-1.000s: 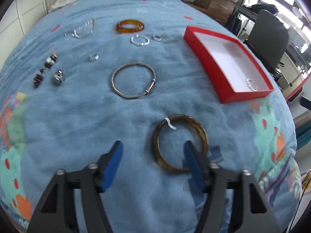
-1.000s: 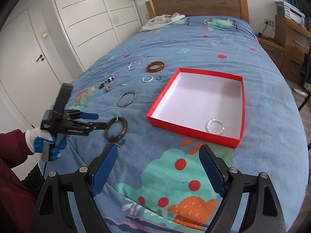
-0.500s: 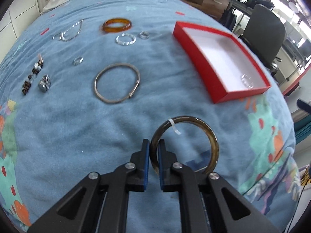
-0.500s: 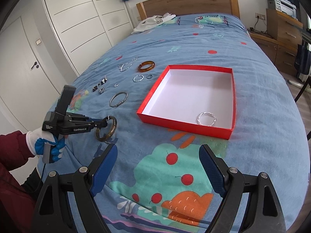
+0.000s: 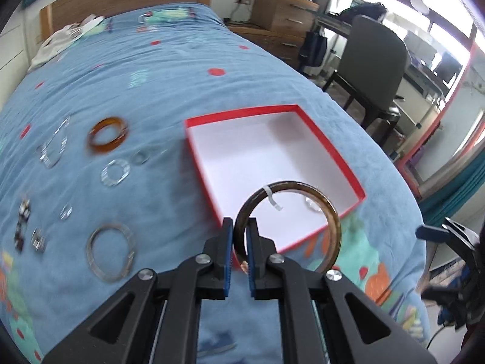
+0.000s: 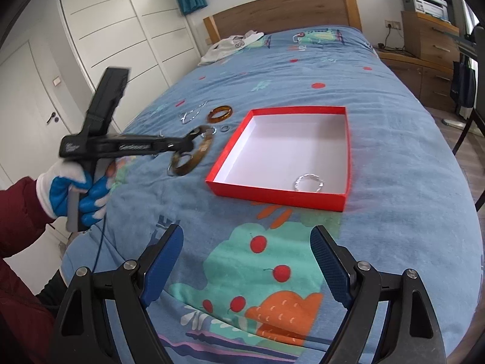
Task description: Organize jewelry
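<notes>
1 brown bangle [image 5: 330,221] clamped; 1 silver bracelet [image 6: 309,183], apparently, in box [image 6: 272,198].

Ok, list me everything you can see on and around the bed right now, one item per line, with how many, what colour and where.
Box: one, red with white inside, open on the bed.
Silver bracelet: one, inside the box, near corner.
Dark brown bangle: one, with a white tag, held in the air in front of the box.
Amber bangle: one, on the blanket left of the box.
Metal hoop bracelet: one, silver, on the blanket nearer the camera.
Small clear and silver pieces: several, blurred, scattered left of the box.
Blanket: one, blue with printed pictures.
Office chair: one, dark, beside the bed.
Left gripper: shut on the dark brown bangle.
Right gripper: open, holding nothing.
Gloved hand: white and blue, holding the left gripper.
</notes>
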A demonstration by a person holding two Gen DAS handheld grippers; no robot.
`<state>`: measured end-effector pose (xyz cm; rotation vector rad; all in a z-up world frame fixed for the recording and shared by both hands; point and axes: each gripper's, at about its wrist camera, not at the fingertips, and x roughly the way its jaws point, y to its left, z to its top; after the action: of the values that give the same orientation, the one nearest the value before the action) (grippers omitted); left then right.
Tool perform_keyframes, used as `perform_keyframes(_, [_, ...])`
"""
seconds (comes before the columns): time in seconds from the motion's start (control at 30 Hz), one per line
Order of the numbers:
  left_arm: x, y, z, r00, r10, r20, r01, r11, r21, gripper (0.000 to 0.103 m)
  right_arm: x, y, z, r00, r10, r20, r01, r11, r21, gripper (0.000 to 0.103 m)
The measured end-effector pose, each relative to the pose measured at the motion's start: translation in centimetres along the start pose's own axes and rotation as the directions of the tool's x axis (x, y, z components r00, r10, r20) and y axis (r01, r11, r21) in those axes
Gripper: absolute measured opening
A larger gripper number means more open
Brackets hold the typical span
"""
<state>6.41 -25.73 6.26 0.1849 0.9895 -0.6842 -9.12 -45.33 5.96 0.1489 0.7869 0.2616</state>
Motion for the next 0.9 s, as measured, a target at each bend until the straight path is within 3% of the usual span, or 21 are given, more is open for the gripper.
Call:
perform_keyframes(0.3, [7.0, -2.2, 2.1, 0.992, 0.076, -0.105, -0.071, 0.996, 0.049, 0.008, -1.6, -3.2, -0.7, 0.999, -0.052, 0.014, 0.051, 0.997, 0.065, 0.085])
perform_keyframes(0.53, [10.6, -2.3, 1.2, 0.970, 0.135, -0.203, -0.122, 0.990, 0.075, 0.010, -1.7, -4.5, -1.4, 0.997, -0.074, 0.006, 0.073, 0.993, 0.097, 0.085])
perform_keyframes(0.7, [10.4, -2.0, 0.7, 0.971, 0.123, -0.203, -0.114, 0.992, 0.054, 0.013, -1.9, -4.5, -1.5, 0.997, -0.079, 0.003, 0.078, 0.992, 0.098, 0.085])
perform_keyframes(0.8, [9.2, -1.8, 0.9, 0.980, 0.102, -0.171, -0.096, 0.994, 0.042, 0.028, -2.0, -4.3, -1.5, 0.996, -0.087, 0.003, 0.086, 0.992, 0.095, 0.085])
perform_keyframes(0.9, [7.5, -2.0, 1.3, 0.989, 0.079, -0.128, -0.075, 0.997, 0.032, 0.033, -2.3, -3.8, -1.5, 0.996, -0.094, 0.008, 0.093, 0.992, 0.087, 0.085])
